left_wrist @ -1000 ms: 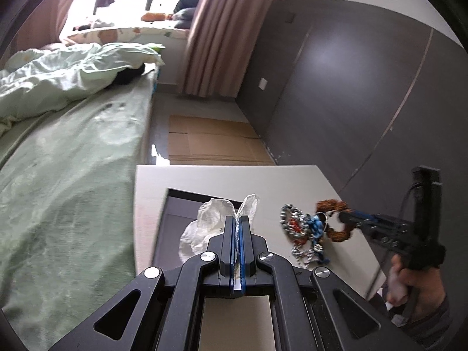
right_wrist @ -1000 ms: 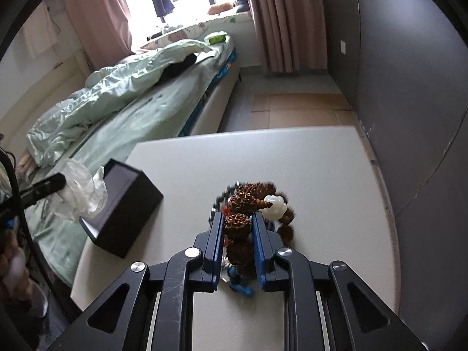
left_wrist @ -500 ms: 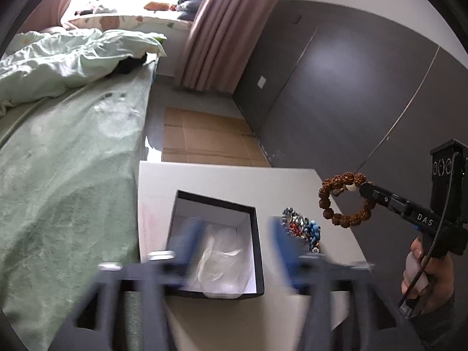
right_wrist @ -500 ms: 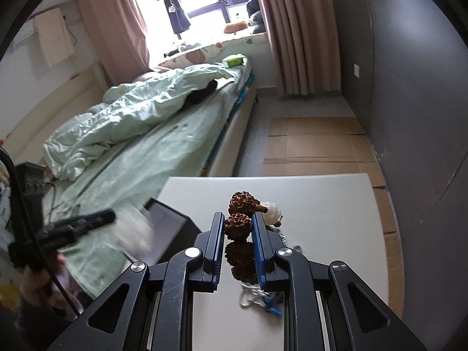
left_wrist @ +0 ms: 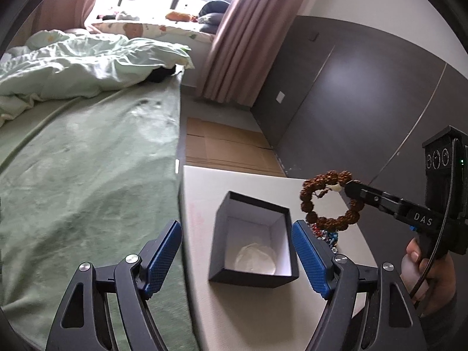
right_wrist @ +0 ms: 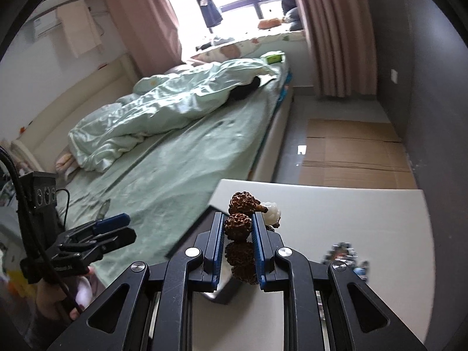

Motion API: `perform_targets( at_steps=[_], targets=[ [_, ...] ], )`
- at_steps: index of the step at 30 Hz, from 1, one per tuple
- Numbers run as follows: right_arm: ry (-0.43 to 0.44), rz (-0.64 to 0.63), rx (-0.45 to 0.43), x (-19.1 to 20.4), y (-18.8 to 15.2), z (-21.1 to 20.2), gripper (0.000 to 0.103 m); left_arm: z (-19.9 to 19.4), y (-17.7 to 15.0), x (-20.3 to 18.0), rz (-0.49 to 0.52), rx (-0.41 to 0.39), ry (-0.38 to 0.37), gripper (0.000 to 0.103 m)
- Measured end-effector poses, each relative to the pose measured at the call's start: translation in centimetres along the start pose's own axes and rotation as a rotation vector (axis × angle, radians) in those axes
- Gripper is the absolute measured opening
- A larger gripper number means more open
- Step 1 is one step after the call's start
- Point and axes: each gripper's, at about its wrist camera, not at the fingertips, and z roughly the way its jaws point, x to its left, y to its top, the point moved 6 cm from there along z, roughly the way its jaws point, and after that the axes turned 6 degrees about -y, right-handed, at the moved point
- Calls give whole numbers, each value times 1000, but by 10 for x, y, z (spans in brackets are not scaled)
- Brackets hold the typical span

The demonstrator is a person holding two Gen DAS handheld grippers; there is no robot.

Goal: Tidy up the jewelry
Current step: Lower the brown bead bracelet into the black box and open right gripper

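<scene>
A black box [left_wrist: 254, 241] with a white lining stands open on the white table [left_wrist: 204, 187], with crumpled clear plastic [left_wrist: 256, 259] lying inside. My left gripper [left_wrist: 237, 251] is open and empty, its blue pads to either side of the box. My right gripper [right_wrist: 238, 229] is shut on a brown seed-bead bracelet [right_wrist: 238, 225] with one white bead. In the left wrist view the bracelet [left_wrist: 324, 201] hangs in the air above the box's right rim. A heap of blue and silver beads [left_wrist: 327, 235] lies on the table under it.
A bed with a green cover [left_wrist: 87, 161] runs along the table's left edge. Flattened cardboard [left_wrist: 228, 152] lies on the floor beyond the table. A dark wall panel [left_wrist: 351, 102] stands to the right. The bead heap also shows in the right wrist view [right_wrist: 346, 256].
My left gripper let the plastic drop into the box and opened wide. My right gripper lifted the brown bracelet off the bead heap and carried it up and toward the box.
</scene>
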Motion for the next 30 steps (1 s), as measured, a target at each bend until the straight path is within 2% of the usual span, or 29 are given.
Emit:
perform_targets(
  at_steps=[4, 10, 11, 13, 15, 16, 18, 22, 30],
  targets=[
    [45, -8, 21, 22, -3, 11, 19, -10, -3, 8, -12, -3, 12, 79],
    [167, 20, 96, 50, -17, 35, 19, -19, -3, 14, -22, -4, 27, 79],
    [152, 9, 117, 51, -20, 42, 20, -20, -4, 13, -21, -2, 30, 79],
    [52, -3, 152, 44, -26, 56, 24, -20, -4, 10, -14, 2, 32, 79],
    [23, 16, 171, 34, -28, 60, 46, -20, -4, 5, -4, 1, 28, 81],
    [9, 23, 160, 28, -28, 57, 59, -20, -3, 3, 1, -1, 27, 85],
    [-14, 20, 121, 19, -25, 43, 60, -17, -2, -3, 12, -5, 23, 88],
    [-34, 25, 86, -2, -25, 19, 60, -7, -3, -18, 31, 6, 6, 88],
    [-82, 81, 52, -51, -32, -14, 61, 13, -4, -52, 75, 27, -26, 88]
  ],
)
